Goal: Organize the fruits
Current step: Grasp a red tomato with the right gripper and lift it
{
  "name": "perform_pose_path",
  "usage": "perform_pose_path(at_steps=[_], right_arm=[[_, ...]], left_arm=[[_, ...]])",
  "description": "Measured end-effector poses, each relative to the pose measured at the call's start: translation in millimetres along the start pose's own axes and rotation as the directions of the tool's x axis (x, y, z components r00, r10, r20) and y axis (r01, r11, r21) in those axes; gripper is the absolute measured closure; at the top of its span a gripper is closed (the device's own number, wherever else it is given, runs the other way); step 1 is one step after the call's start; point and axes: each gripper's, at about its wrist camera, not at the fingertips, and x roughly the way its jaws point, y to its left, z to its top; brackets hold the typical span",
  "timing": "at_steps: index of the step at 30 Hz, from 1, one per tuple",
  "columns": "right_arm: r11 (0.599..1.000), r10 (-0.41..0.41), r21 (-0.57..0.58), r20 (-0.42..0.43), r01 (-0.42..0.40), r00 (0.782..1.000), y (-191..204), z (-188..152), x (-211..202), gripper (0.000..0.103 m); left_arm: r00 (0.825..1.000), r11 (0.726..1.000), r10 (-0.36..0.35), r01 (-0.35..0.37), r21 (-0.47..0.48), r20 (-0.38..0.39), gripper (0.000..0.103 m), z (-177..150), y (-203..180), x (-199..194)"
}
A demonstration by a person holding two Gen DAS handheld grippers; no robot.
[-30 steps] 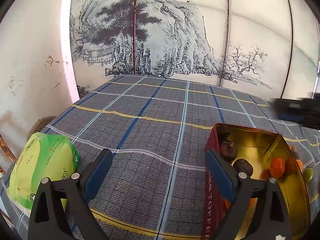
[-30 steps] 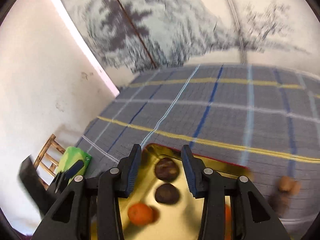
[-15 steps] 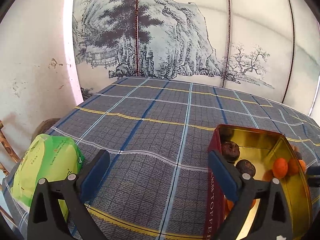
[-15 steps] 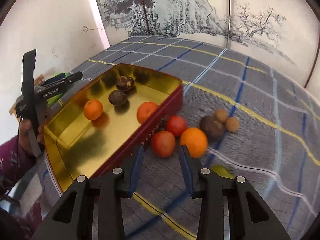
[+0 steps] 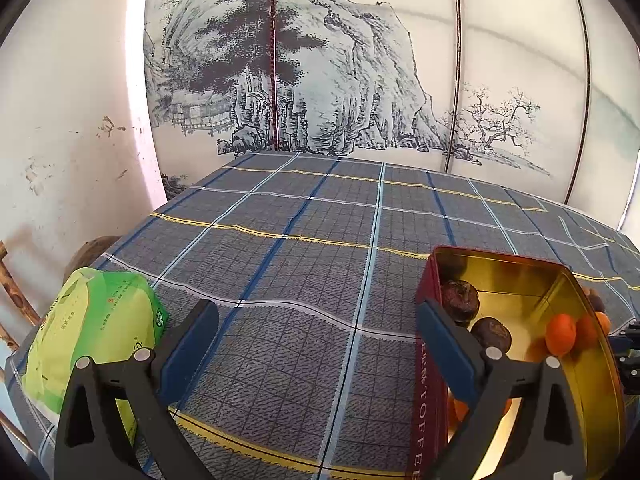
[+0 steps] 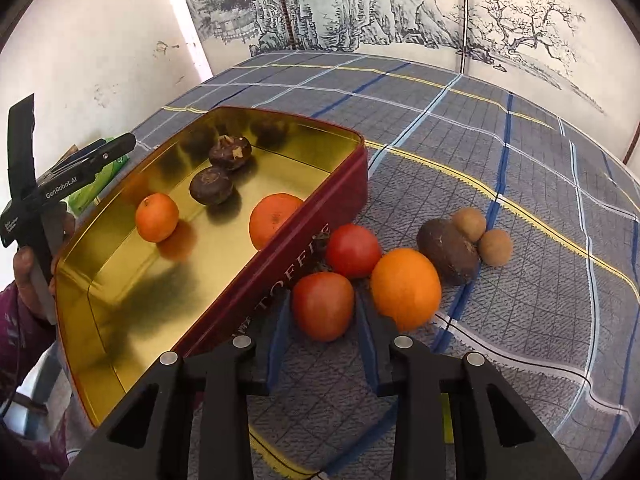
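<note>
Now our right gripper [image 6: 322, 334] has dropped from over the tin [image 6: 224, 312] to the near tomato [image 6: 322, 305] — pads narrowed against it; left gripper [image 5: 316, 344] gapes wide, empty.

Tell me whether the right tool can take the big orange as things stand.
Probably not yet: the right tool is shut on the near tomato. The big orange lies just beside it, uncovered.

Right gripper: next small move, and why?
Probably lift the near tomato straight up. The right gripper looks closed on it, and it lies on the cloth beside the tin, whose red wall it must clear to join the fruit inside.
</note>
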Motion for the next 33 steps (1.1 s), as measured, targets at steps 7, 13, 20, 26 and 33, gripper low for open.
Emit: perform_pose_path(at_steps=[7,13,20,26,33], right_arm=[[0.982,-0.105,0.178,0.184,0.072,0.977,-47.3,-41.9,-95.1,0.071],[0.846,-0.401,0.42,0.099,0.328,0.911,-145.0,-100.8,-137.0,0.071],[0.763,-0.479,0.511,0.036,0.396,0.877,-185.2,-139.1,-139.6,0.07],[0.756,-0.446,0.562,0.066,0.336,0.892,-196.6,-149.2,-139.5,0.07],[0.77,-0.38,0.584,0.094,0.258,0.92,-203.6,-153.5,-136.7,0.07]], left_arm=[[1.0,1.0,0.005,-0.005,-0.003,-0.003,0.004,-1.7,-0.7,1.4],[0.999,0.993,0.028,-0.025,0.117,-0.027,0.018,-1.6,-19.6,1.9],[0.98,0.961,-0.195,0.182,0.207,0.041,0.006,34.0,-90.8,-84.2],[0.917,0.851,-0.382,0.398,0.343,-0.115,0.006,37.2,-182.5,-102.1],[0.864,0.766,-0.442,0.503,0.4,-0.24,0.006,17.5,-261.3,-90.5]])
